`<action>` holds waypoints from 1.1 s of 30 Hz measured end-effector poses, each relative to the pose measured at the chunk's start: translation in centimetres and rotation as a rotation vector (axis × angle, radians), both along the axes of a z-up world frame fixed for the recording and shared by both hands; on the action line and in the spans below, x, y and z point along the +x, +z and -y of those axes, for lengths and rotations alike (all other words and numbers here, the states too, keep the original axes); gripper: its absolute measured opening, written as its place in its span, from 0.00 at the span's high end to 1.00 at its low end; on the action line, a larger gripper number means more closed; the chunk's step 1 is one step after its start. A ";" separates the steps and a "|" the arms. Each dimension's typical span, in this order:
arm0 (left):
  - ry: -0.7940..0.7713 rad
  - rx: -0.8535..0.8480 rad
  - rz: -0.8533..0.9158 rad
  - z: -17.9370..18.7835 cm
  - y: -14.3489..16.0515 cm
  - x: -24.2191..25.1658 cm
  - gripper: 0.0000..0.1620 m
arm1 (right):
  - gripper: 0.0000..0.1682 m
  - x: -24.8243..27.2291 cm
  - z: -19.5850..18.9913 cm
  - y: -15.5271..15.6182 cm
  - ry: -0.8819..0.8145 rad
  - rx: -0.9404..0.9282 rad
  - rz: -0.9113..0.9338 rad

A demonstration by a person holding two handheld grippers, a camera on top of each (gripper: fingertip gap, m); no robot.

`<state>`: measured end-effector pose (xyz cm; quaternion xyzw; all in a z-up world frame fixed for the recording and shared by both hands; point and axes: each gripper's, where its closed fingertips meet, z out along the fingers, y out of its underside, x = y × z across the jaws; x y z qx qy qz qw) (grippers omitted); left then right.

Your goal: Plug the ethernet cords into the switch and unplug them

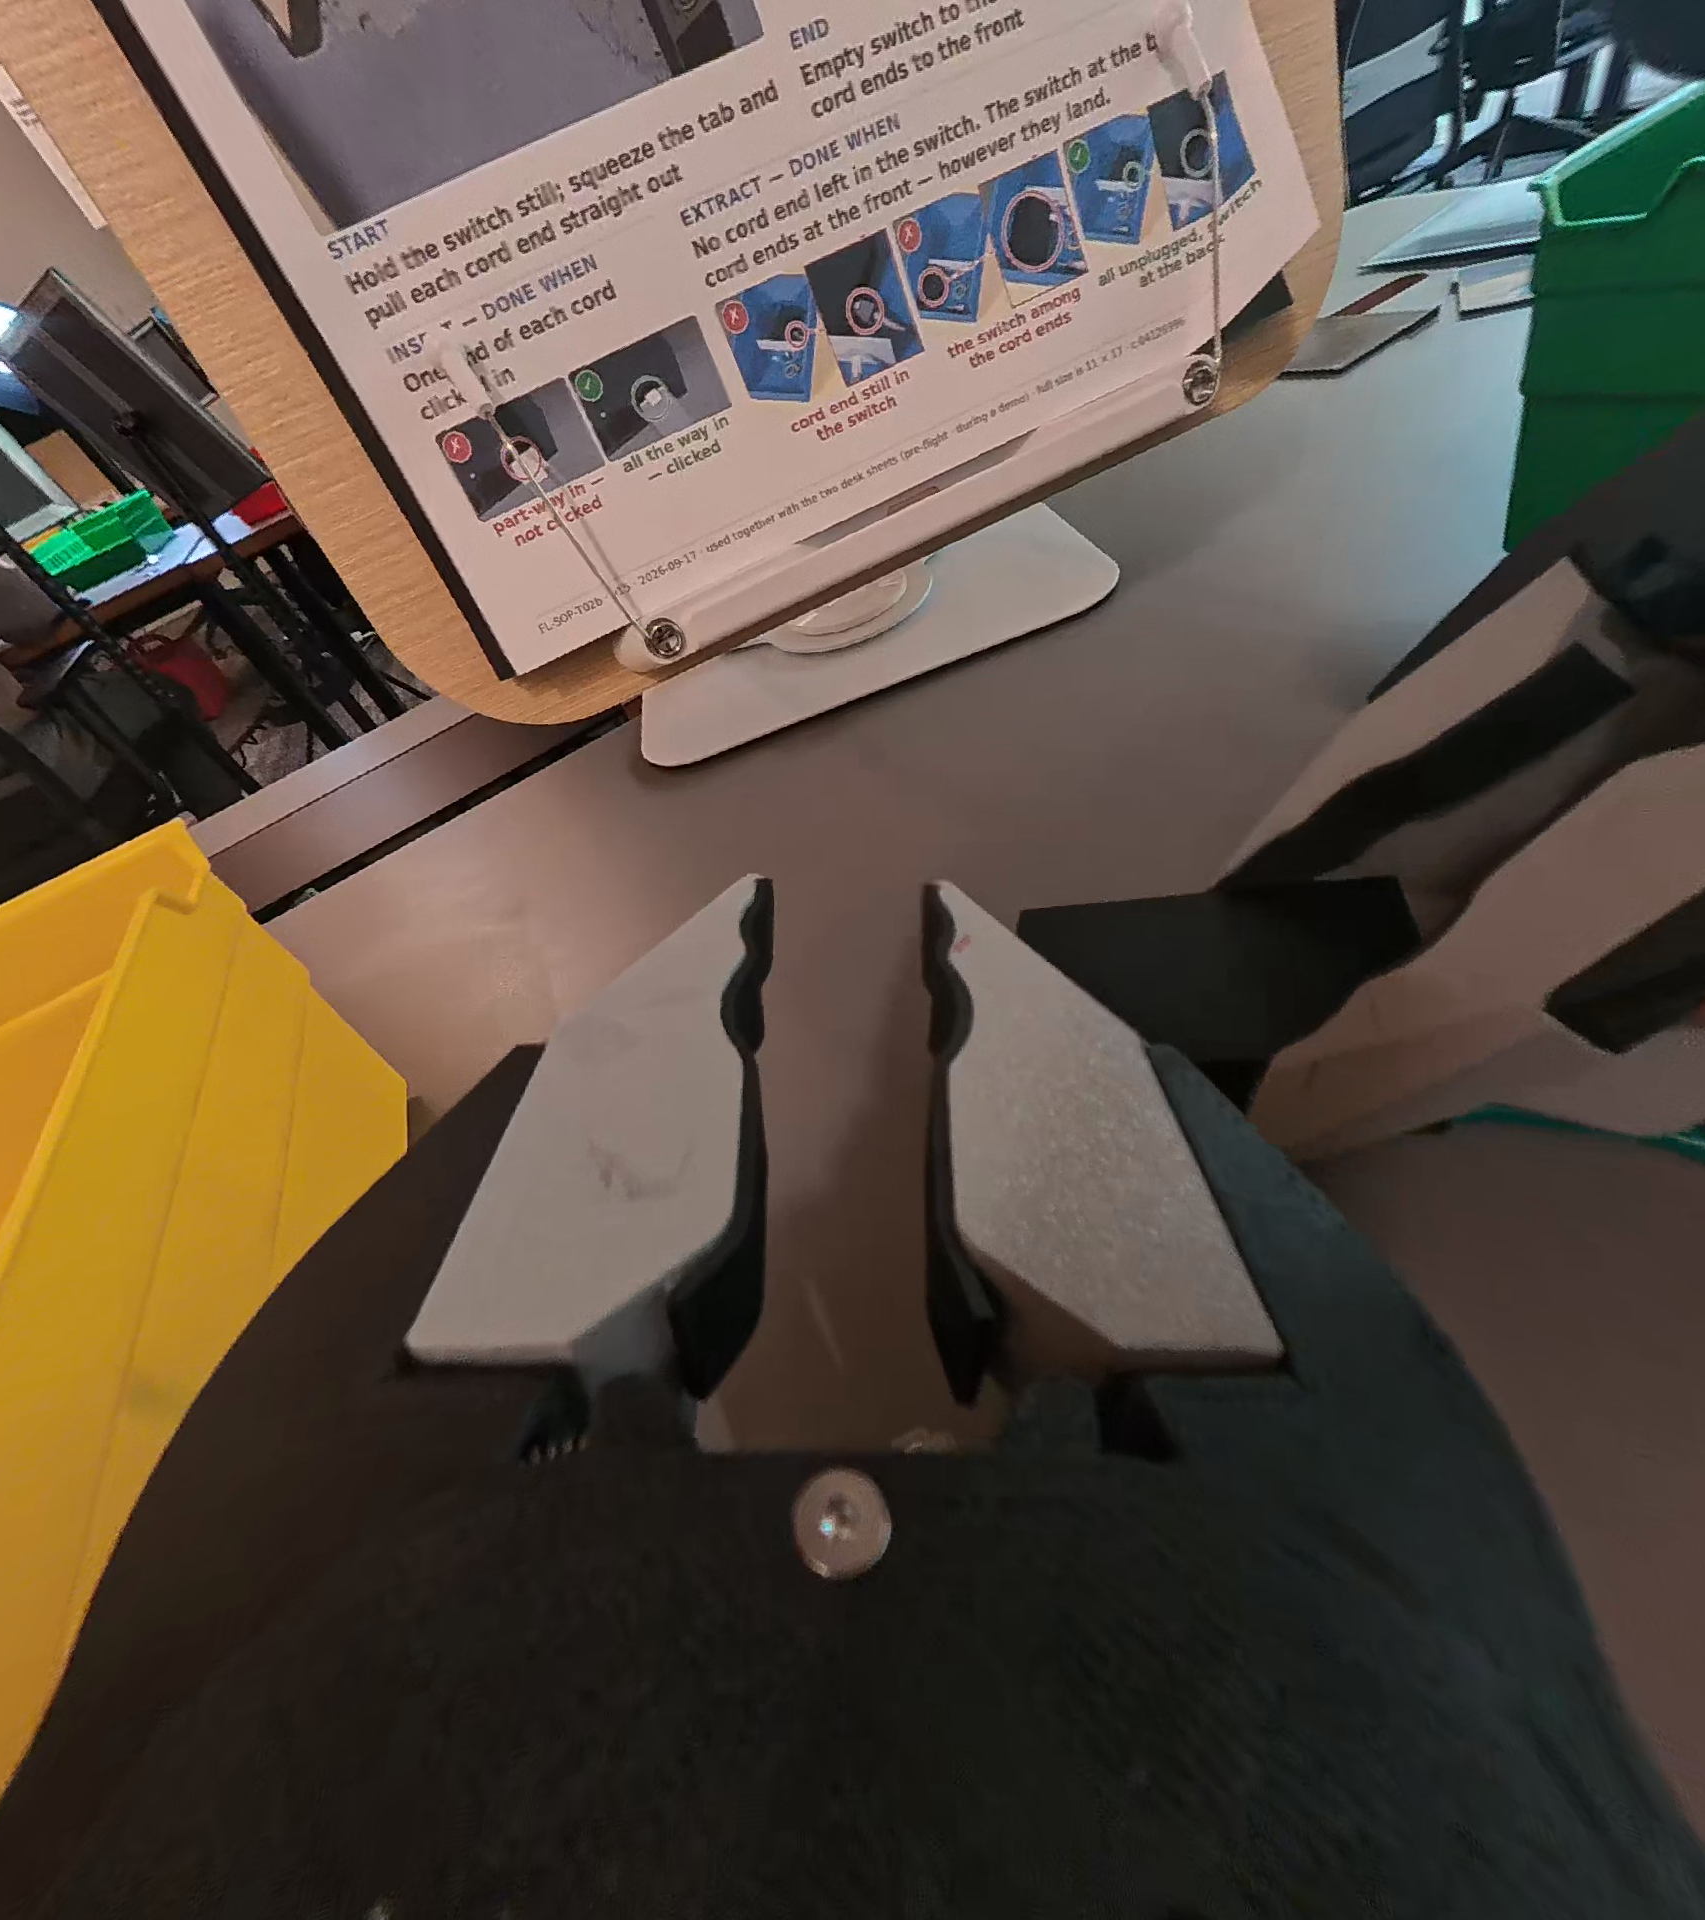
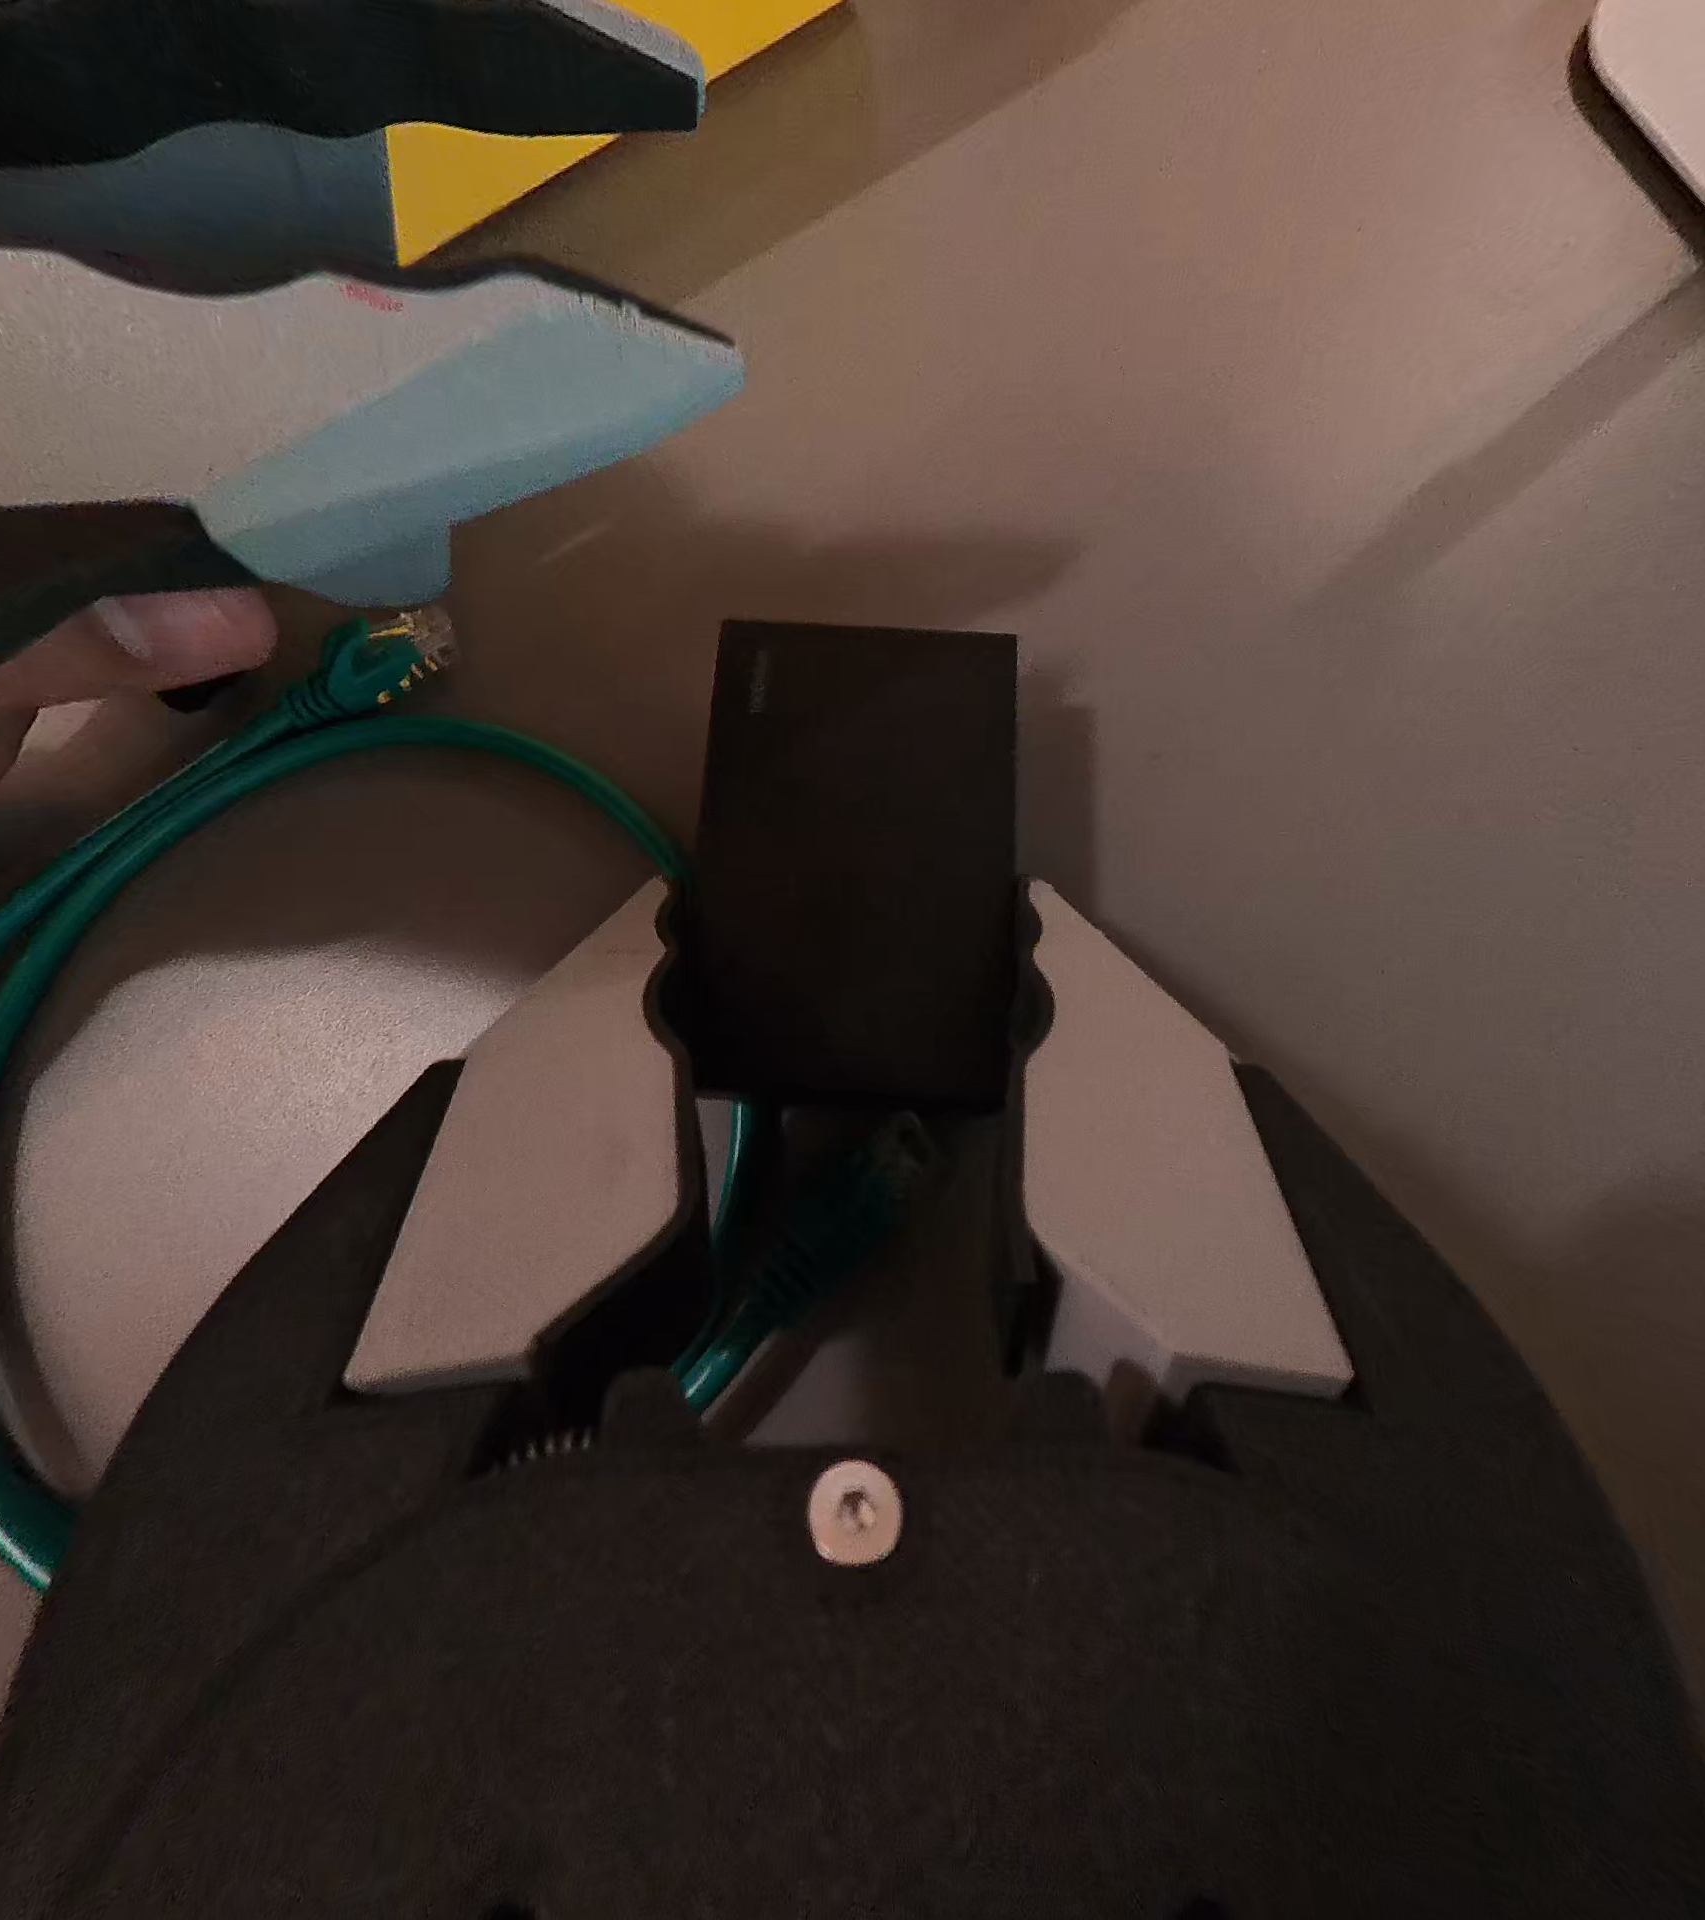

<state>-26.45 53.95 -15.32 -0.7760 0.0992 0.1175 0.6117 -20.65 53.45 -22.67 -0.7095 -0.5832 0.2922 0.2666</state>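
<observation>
Left wrist view: the left gripper (image 1: 848,914) hovers over the grey-brown table top (image 1: 1087,727) with its pale grey fingers parted and nothing between them. At nine o'clock stands a yellow plastic bin (image 1: 100,1143); only its bare inner wall shows, so I cannot tell what it holds. At two o'clock sits a green plastic bin (image 1: 1658,343), its contents hidden too. At twelve o'clock a printed instruction sheet on a white stand (image 1: 879,644) leans over the table. At three o'clock the right gripper (image 1: 1347,935) clasps one end of the flat black rectangular network switch (image 1: 1212,935).

Right wrist view: the right gripper (image 2: 848,904) clamps the switch (image 2: 858,831) across its sides, ports facing the camera. One green ethernet cord plug (image 2: 879,1164) seems seated in the port face, though shadow hides how far. The free clear-tipped plug (image 2: 412,639) lies at ten o'clock under the left gripper (image 2: 713,218), beside a fingertip (image 2: 183,634).

As I judge it, the looped green cord (image 2: 204,790) could snag a finger and drag the switch askew, and a plug pushed in tilted may stop short of latching. A loose hold would let the switch slide back.
</observation>
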 end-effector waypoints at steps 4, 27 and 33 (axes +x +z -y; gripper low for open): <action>-0.042 -0.019 -0.019 -0.1 -0.3 0.8 0.71 | 0.65 0.3 -0.6 0.2 -0.034 -0.015 0.002; -0.160 0.060 -0.768 0.3 -1.4 4.0 0.70 | 0.65 1.2 1.3 4.5 0.080 -0.190 -0.160; -0.231 0.056 -1.001 0.5 -2.0 6.3 0.81 | 0.65 0.9 3.5 5.4 0.199 -0.188 -0.191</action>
